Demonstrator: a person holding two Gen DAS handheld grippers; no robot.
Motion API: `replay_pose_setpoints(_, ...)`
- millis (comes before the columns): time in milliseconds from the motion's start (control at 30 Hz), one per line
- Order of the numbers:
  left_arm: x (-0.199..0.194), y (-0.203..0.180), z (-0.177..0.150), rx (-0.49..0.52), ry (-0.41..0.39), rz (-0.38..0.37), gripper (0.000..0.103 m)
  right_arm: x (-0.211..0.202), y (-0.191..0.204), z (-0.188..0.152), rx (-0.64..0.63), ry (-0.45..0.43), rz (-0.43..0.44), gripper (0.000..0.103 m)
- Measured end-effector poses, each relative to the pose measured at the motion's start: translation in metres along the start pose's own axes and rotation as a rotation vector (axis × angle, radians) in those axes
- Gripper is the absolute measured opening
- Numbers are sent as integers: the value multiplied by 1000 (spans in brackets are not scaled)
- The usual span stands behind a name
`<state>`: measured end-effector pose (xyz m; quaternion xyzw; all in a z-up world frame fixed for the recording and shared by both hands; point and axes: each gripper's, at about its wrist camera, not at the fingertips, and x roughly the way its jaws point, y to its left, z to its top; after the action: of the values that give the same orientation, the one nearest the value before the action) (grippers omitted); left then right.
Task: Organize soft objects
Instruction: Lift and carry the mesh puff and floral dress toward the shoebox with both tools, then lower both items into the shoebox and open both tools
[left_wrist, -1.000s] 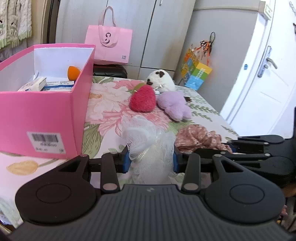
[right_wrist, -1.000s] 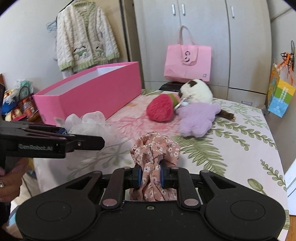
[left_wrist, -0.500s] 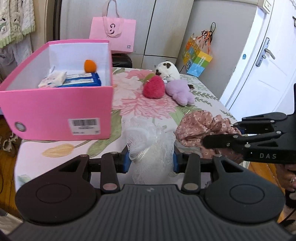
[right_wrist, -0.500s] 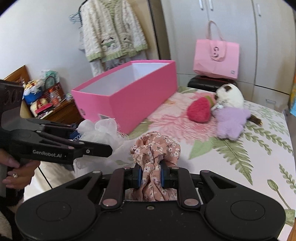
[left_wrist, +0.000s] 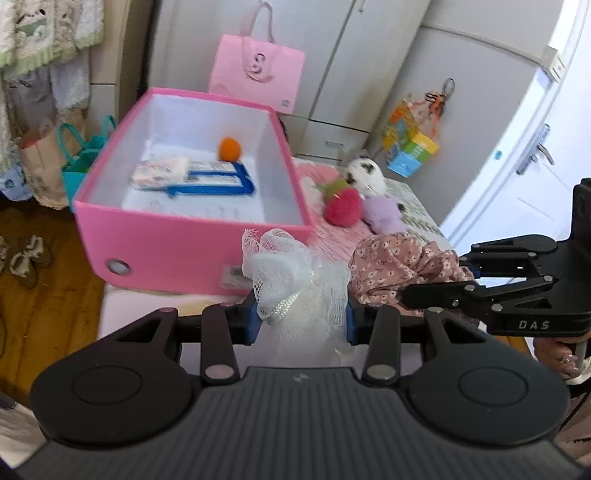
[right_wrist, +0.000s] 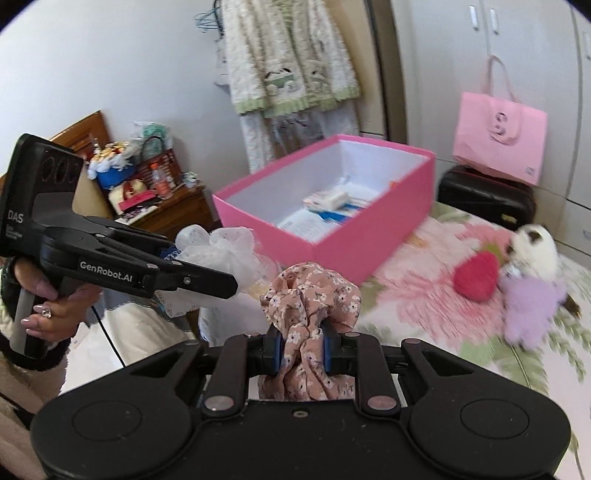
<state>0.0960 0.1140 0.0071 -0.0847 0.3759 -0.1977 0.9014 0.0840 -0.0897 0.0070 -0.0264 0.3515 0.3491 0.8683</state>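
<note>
My left gripper (left_wrist: 301, 319) is shut on a white mesh bath pouf (left_wrist: 299, 280), lifted in front of the open pink box (left_wrist: 192, 251). My right gripper (right_wrist: 301, 352) is shut on a pink floral scrunchie (right_wrist: 310, 295), held beside the pouf. In the left wrist view the right gripper (left_wrist: 436, 288) reaches in from the right with the scrunchie (left_wrist: 399, 258). In the right wrist view the left gripper (right_wrist: 207, 277) carries the pouf (right_wrist: 225, 251) at the left. A red strawberry plush (left_wrist: 343, 210), a lilac plush (left_wrist: 382, 218) and a white plush animal (left_wrist: 364, 175) lie on the floral bed (right_wrist: 417, 295).
The pink box (right_wrist: 373, 236) holds packets (left_wrist: 162, 175), a blue-edged item (left_wrist: 218, 182) and an orange ball (left_wrist: 229, 147). A pink tote bag (left_wrist: 256, 74) stands by the wardrobe behind. A wooden nightstand (right_wrist: 166, 210) with clutter is at the left, and a white door (left_wrist: 524, 155) at the right.
Both grippers have risen with their loads, so the box's inside now shows from above. The pouf and scrunchie stay gripped.
</note>
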Motion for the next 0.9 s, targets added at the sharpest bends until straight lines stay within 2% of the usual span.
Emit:
replay_pose_setpoints(300,-1,17,40,69,-94,75,41,34,-3,54,10,-85,33,24)
replay_pose_setpoints(533,30,41,82,64,-137,117,41,64,-27,96,21,-149,8,27)
replay_pose_setpoints(600,43,50,93,56,-143,123,41,78,-35,108,15,-150,-11,27)
replay_pose_setpoints(700,62,69,106,-5,-185,83,41,105,-50,122,-14,-110,7,27)
replay_pose_setpoints(767,78,76,112,-1,-145,123,41,122,-60,128,-31,-82,-11,27)
replay_pose_setpoints(900,99,84,128,20,-103,123,41,145,-76,135,-42,-36,-3,27)
